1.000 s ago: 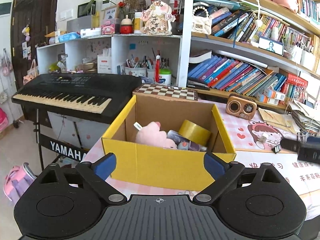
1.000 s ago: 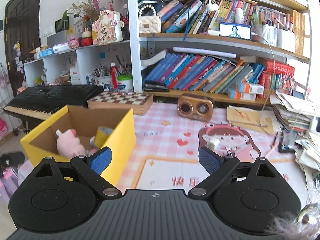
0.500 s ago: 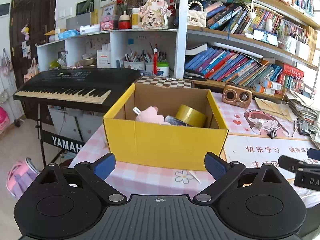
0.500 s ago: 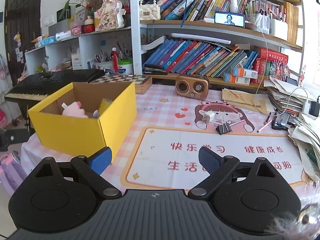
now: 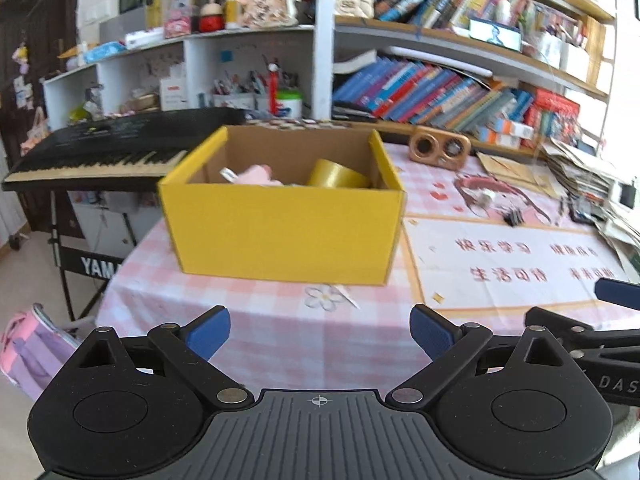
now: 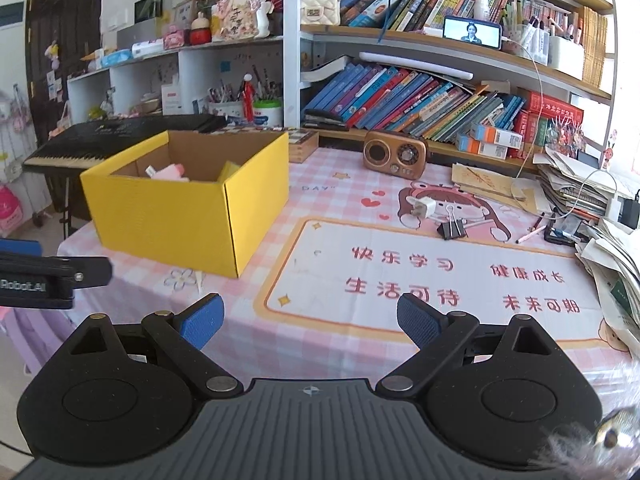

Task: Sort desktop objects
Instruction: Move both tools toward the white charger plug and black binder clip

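Sitting at the worktop's (image 6: 280, 332) left end, an open yellow cardboard box (image 6: 192, 216) holds one pink plush toy (image 6: 170, 171) and one yellow tape roll (image 5: 338, 178). Loose on the cartoon desk mat (image 6: 432, 280) to its right: one white charger plug (image 6: 420, 208), one black binder clip (image 6: 452, 229). Left gripper (image 5: 320, 330) and right gripper (image 6: 310, 320) both spread wide, empty, near the front edge.
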`<control>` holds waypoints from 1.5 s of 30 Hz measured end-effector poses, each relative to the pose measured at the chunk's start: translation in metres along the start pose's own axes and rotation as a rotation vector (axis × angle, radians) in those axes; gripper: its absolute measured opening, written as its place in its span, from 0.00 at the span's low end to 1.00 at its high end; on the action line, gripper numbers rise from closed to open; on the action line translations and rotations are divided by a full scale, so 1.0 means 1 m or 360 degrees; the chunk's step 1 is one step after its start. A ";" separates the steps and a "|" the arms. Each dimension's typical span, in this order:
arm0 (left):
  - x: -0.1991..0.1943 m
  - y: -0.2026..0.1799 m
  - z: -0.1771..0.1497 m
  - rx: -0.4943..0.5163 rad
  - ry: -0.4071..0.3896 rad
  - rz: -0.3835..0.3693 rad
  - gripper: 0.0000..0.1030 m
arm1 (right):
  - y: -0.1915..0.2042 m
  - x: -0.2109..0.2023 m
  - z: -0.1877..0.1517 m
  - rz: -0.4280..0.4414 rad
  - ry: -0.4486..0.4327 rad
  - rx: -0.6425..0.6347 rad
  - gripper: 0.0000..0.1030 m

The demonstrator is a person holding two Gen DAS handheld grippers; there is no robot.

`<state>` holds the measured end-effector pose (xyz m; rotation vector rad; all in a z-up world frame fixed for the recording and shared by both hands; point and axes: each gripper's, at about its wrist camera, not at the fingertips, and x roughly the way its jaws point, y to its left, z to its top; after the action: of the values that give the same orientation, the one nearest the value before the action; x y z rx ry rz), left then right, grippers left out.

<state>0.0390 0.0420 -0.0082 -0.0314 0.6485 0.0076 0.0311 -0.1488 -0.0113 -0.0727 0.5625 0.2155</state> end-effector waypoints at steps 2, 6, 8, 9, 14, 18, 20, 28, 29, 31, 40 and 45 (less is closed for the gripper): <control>0.002 -0.005 -0.003 0.0024 0.0022 -0.0029 0.95 | -0.001 -0.001 -0.003 -0.0008 0.0011 0.0001 0.91; 0.007 -0.014 -0.005 0.0057 0.0054 -0.0073 0.95 | -0.006 -0.001 -0.006 -0.0050 0.0032 0.0028 0.91; 0.008 -0.017 -0.005 0.0070 0.0056 -0.0088 0.95 | -0.009 0.000 -0.007 -0.0068 0.0046 0.0044 0.91; 0.010 -0.019 -0.004 0.0076 0.0059 -0.0095 0.95 | -0.011 0.000 -0.009 -0.0077 0.0053 0.0052 0.91; 0.016 -0.028 -0.002 0.0096 0.0080 -0.0130 0.95 | -0.020 0.001 -0.011 -0.0114 0.0079 0.0079 0.91; 0.022 -0.038 -0.001 0.0108 0.0094 -0.0167 0.95 | -0.029 0.001 -0.013 -0.0144 0.0097 0.0091 0.91; 0.025 -0.044 0.000 0.0118 0.0106 -0.0187 0.95 | -0.035 0.001 -0.014 -0.0163 0.0106 0.0105 0.91; 0.041 -0.069 0.006 0.0154 0.0140 -0.0252 0.95 | -0.058 0.004 -0.017 -0.0223 0.0148 0.0149 0.91; 0.042 -0.072 0.007 0.0160 0.0143 -0.0260 0.95 | -0.061 0.005 -0.017 -0.0231 0.0153 0.0155 0.91; 0.046 -0.080 0.008 0.0175 0.0152 -0.0276 0.95 | -0.068 0.007 -0.017 -0.0245 0.0164 0.0169 0.91; 0.069 -0.112 0.020 0.0225 0.0192 -0.0329 0.95 | -0.101 0.018 -0.014 -0.0290 0.0206 0.0221 0.91; 0.083 -0.130 0.026 0.0246 0.0216 -0.0349 0.95 | -0.121 0.028 -0.011 -0.0302 0.0234 0.0243 0.91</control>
<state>0.1231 -0.0877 -0.0340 0.0465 0.7768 -0.2579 0.0752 -0.2633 -0.0343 0.0065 0.7122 -0.0178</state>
